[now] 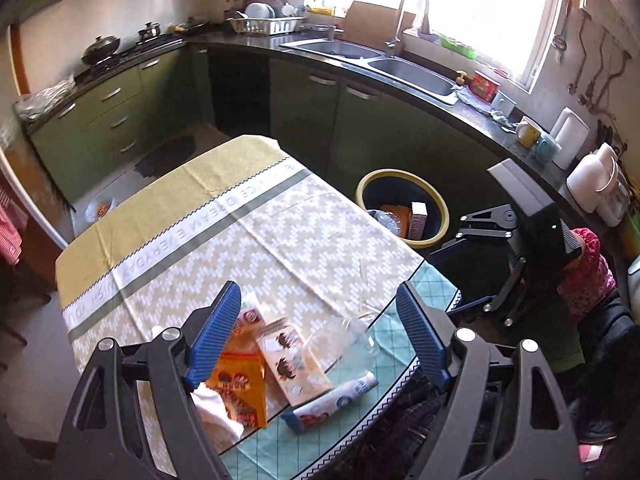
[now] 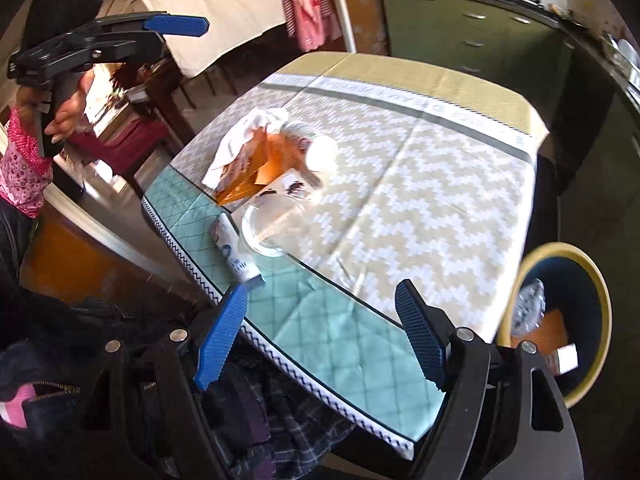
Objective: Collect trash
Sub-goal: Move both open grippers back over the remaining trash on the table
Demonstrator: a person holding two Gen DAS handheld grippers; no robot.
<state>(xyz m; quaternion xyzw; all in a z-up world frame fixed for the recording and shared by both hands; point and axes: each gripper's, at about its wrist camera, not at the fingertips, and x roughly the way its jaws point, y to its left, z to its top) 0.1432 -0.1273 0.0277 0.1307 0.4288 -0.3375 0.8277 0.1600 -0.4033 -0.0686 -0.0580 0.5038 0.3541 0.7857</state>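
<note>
Trash lies in a heap at the near end of the table [image 1: 280, 232]: an orange packet [image 1: 240, 384], a carton with cartoon faces [image 1: 292, 360], a clear plastic bottle [image 1: 344, 340], a tube [image 1: 336, 400] and a white tissue [image 1: 212, 404]. My left gripper [image 1: 320, 332] hangs open above this heap, with nothing between its blue fingers. In the right wrist view the orange packet [image 2: 256, 160], bottle [image 2: 276, 224] and tube [image 2: 236, 256] lie ahead of my right gripper [image 2: 320, 328]. It is open and empty over the table's near edge. A yellow-rimmed bin [image 1: 400, 184] holds trash.
The bin [image 2: 596, 280] stands on the floor by the table's right side. Green cabinets [image 1: 120, 104], a sink [image 1: 416, 72] and a cluttered counter ring the room. A hand with a pink sleeve [image 2: 24, 168] holds the left gripper [image 2: 180, 34] at upper left.
</note>
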